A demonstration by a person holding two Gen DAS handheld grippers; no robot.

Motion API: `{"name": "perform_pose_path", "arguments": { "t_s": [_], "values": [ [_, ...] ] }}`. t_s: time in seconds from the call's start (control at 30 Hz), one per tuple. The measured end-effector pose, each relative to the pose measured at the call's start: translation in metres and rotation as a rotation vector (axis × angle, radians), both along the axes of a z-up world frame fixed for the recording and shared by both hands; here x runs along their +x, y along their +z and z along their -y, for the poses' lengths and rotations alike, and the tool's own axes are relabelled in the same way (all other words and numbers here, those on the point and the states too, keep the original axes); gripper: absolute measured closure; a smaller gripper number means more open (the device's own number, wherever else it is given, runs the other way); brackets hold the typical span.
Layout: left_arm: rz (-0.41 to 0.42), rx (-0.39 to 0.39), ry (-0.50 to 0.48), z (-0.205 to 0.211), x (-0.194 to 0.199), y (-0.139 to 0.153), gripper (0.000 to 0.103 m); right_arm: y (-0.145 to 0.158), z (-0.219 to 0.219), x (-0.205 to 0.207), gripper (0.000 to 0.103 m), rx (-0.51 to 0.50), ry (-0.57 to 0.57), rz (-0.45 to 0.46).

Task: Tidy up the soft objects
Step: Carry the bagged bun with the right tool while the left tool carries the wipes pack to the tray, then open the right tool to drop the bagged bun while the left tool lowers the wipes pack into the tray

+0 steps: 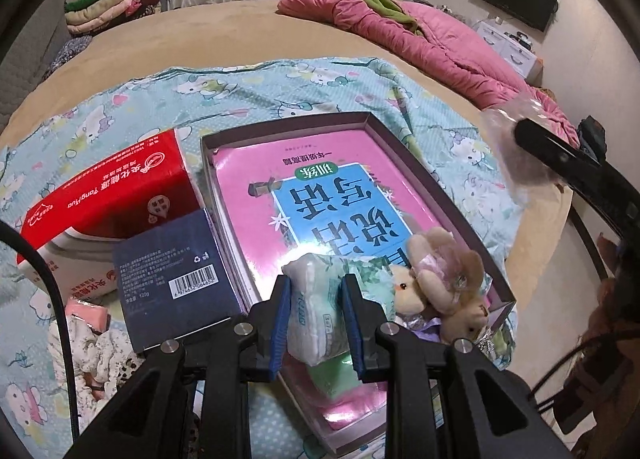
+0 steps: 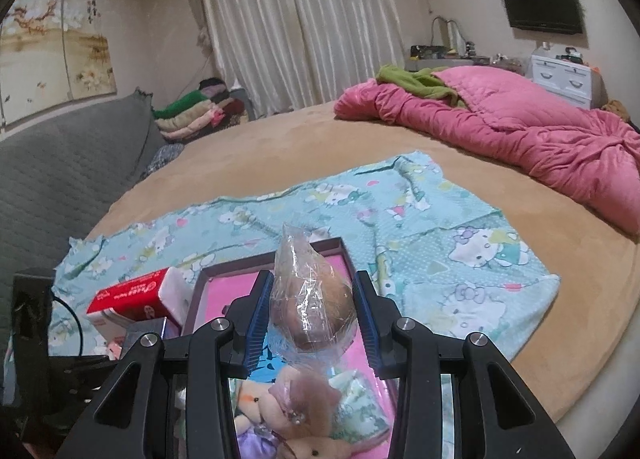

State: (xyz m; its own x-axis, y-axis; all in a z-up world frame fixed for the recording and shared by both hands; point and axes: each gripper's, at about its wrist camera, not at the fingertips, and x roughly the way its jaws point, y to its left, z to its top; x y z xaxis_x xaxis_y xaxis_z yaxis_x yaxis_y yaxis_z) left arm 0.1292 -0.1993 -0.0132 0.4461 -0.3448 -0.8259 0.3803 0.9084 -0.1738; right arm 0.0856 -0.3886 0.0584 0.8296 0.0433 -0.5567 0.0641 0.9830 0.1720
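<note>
Bed: tissue pack in L claw.

White tissue pack gripped upright, plush toys in box

Plush toys in tray

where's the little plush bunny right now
In the left wrist view the plush bunny lies in the box's near right corner on the pink book, beside the left gripper's tissue pack.
</note>
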Motion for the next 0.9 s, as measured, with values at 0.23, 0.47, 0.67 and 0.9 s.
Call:
{"name": "perform_pose_path", "arguments": {
  "t_s": [0.23, 0.47, 0.67, 0.9],
  "values": [
    [-0.008, 0.004, -0.018, -0.001, -0.004, -0.002, 0.077, -0.015, -0.014, 0.018, 0.061, -0.031, 0.034, -0.04],
    [-0.007, 0.02, -0.046, 0.001, -0.011, -0.004, 0.077, -0.028, -0.024, 0.035, 0.061, -0.05, 0.065, -0.083],
    [-0.019, 0.013, -0.058, -0.005, -0.013, -0.006, 0.077, -0.046, -0.033, 0.053, 0.061, -0.065, 0.092, -0.152],
    [-0.031, 0.005, -0.054, -0.007, -0.007, -0.01, 0.077, -0.068, -0.035, 0.059, 0.061, -0.19, 0.033, -0.207]
  ]
}}
